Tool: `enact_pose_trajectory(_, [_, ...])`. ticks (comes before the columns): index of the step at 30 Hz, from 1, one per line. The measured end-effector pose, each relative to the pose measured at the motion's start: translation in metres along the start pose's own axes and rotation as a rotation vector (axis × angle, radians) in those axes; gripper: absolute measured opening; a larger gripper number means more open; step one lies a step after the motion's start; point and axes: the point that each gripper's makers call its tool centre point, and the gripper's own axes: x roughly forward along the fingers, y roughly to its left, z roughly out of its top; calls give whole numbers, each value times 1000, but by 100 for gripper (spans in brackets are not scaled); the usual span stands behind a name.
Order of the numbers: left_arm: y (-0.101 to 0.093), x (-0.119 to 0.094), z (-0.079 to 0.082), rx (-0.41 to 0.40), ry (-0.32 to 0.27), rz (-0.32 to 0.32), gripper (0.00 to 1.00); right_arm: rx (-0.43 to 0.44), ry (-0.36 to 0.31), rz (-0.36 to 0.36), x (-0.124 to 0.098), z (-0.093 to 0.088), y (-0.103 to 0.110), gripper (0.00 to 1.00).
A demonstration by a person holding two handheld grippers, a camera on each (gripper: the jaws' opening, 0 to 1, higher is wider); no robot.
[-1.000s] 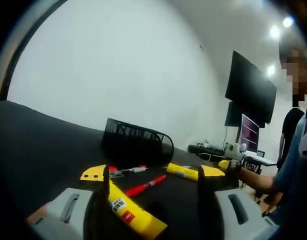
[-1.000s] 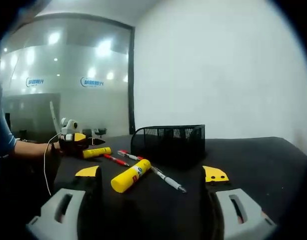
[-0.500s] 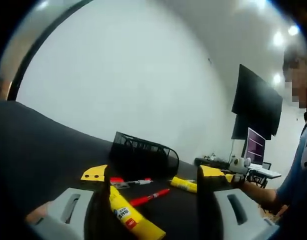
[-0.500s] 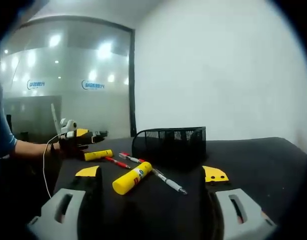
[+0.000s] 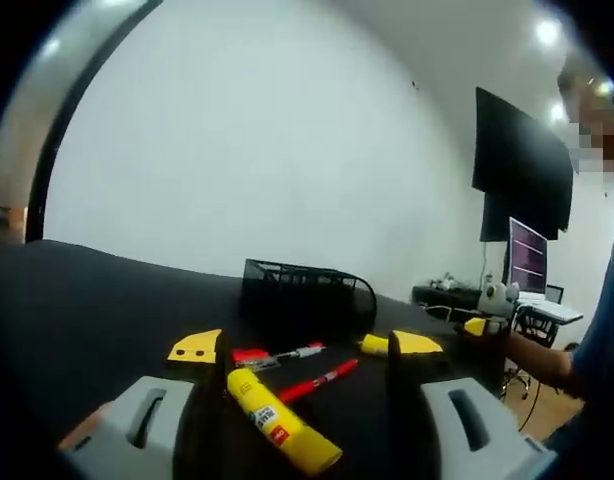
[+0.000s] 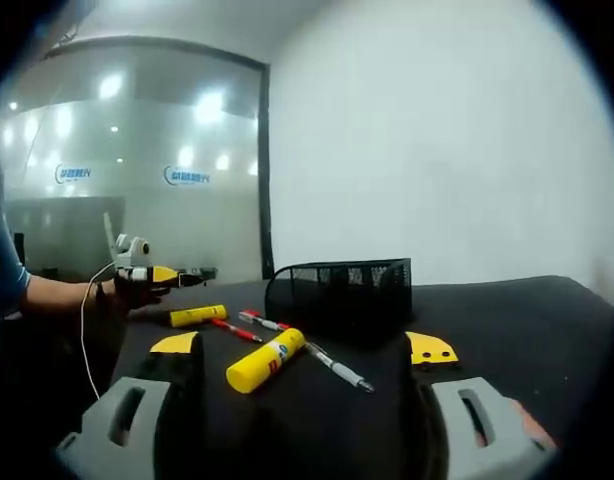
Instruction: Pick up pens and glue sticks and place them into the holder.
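A black mesh holder (image 5: 307, 290) (image 6: 339, 290) stands on the black table. In front of it lie a yellow glue stick (image 5: 282, 435) (image 6: 265, 360), a red pen (image 5: 320, 380) (image 6: 232, 330), a silver pen (image 5: 282, 354) (image 6: 337, 367) and a second glue stick (image 5: 373, 345) (image 6: 195, 316). My left gripper (image 5: 305, 350) is open, low over the table, with the near glue stick lying between its jaws. My right gripper (image 6: 303, 347) is open too, empty, facing the holder. Each gripper appears in the other's view, held in a hand: left gripper (image 6: 152, 275), right gripper (image 5: 487, 325).
A person in a blue sleeve (image 5: 597, 350) stands beside the table. A dark screen (image 5: 522, 165) hangs on the white wall, with a lit monitor (image 5: 527, 262) below it. A glass partition (image 6: 127, 180) is behind the left gripper.
The left gripper's camera has swung and levelled, so its whole picture shifted. In the right gripper view the left gripper rose slightly. Pens, glue sticks and holder stay put.
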Motion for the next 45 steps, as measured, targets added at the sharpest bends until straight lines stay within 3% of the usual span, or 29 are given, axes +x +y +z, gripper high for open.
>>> enact_pose_trajectory(6, [-8, 0, 11, 23, 3, 29, 66, -4, -2, 6, 0, 0, 1, 74])
enact_pose_trajectory(12, [-14, 6, 3, 46, 55, 25, 65, -9, 1, 12, -1, 0, 3, 74])
enact_pose_trajectory(18, [-22, 17, -4, 100, 134, -28, 46, -11, -1, 19, -1, 0, 4, 73])
enact_pose_trajectory(23, [-43, 28, -21, 176, 271, -123, 34, -13, -1, 23, -1, 1, 5, 72])
enact_pose_trajectory(29, [-47, 41, -39, 279, 441, -169, 29, -12, -3, 27, -1, 1, 5, 72])
enact_pose_trajectory(33, [-42, 52, -39, 310, 498, -205, 28, -11, -3, 28, -2, 1, 6, 71])
enact_pose_trajectory(38, [-58, 60, -58, 384, 614, -251, 27, -14, -1, 32, -2, 1, 7, 71])
enact_pose_trajectory(45, [-60, 68, -76, 486, 735, -300, 27, -20, 4, 38, -2, 0, 9, 70])
